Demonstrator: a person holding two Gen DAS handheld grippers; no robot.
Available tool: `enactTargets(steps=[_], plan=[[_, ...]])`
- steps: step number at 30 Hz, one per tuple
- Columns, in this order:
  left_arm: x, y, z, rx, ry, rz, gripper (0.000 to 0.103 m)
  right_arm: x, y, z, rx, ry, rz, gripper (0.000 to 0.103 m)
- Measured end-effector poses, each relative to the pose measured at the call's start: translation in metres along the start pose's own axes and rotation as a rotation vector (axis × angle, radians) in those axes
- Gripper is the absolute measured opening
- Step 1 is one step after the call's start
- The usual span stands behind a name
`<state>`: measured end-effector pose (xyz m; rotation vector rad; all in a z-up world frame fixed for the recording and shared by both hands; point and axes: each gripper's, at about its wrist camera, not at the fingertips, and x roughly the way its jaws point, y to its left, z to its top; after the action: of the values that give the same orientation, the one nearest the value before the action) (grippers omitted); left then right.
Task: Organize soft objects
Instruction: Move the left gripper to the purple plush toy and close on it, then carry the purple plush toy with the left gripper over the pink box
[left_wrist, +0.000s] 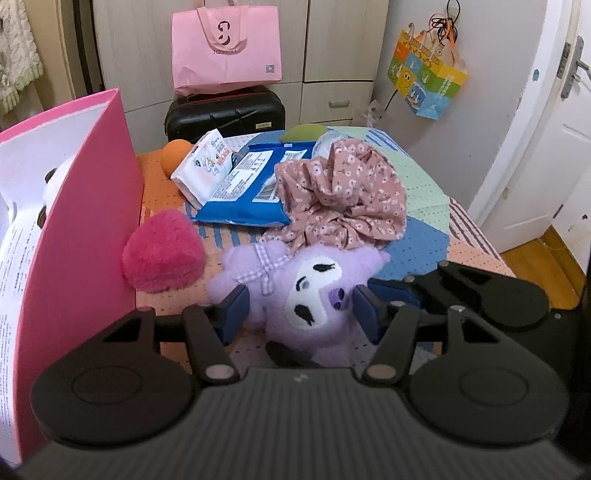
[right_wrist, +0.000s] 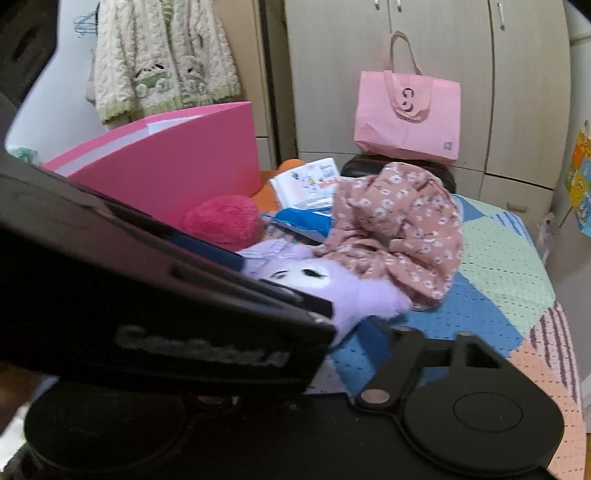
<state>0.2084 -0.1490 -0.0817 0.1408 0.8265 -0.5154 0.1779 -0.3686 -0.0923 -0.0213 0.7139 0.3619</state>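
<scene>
Purple plush toy (left_wrist: 314, 295) fills the near middle of the left wrist view, lying on the patchwork bedspread (left_wrist: 424, 177) with its white face turned up and a checked bow at its neck. The left gripper (left_wrist: 301, 310) has its blue pads spread on either side of the toy, released, with a gap showing at each pad. Just to the left of the toy lies a magenta fuzzy cushion (left_wrist: 162, 254), and left of that stands a pink open box (left_wrist: 85, 206) with a white plush partly visible inside. Beyond the toy is a crumpled floral cloth (left_wrist: 343, 195) touching its head, then a blue wipes pack (left_wrist: 247, 192) with a white tissue pack (left_wrist: 203, 166) leaning on it and an orange ball (left_wrist: 176, 153) at the far left. The right gripper (left_wrist: 388, 291) lies low at the near right, beside the toy.

From the right wrist, the left gripper's black body (right_wrist: 155, 295) blocks most of the left half, so only the toy's face and one ear (right_wrist: 332, 291) show. The right gripper's own fingertips are largely hidden; I cannot tell how its jaws stand. This view alone shows a cream knitted cardigan (right_wrist: 162, 55) hanging at the far left.
</scene>
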Motion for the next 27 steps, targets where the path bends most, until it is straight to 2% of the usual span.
enactTargets(steps=[6,15,20,27], plan=[[-0.001,-0.002,-0.005,-0.005,-0.01,0.004,0.058,-0.003,0.001,-0.005,0.052,-0.035,-0.007,0.063],[-0.016,-0.008,-0.012,0.0,-0.005,-0.006,0.056,-0.018,0.008,-0.01,0.122,-0.031,-0.002,0.062],[-0.036,-0.012,-0.017,0.015,-0.014,-0.028,0.056,-0.038,0.019,-0.011,0.133,-0.031,-0.016,0.062],[-0.08,-0.013,-0.025,0.007,-0.066,-0.06,0.056,-0.077,0.036,-0.004,0.14,-0.035,-0.017,0.062]])
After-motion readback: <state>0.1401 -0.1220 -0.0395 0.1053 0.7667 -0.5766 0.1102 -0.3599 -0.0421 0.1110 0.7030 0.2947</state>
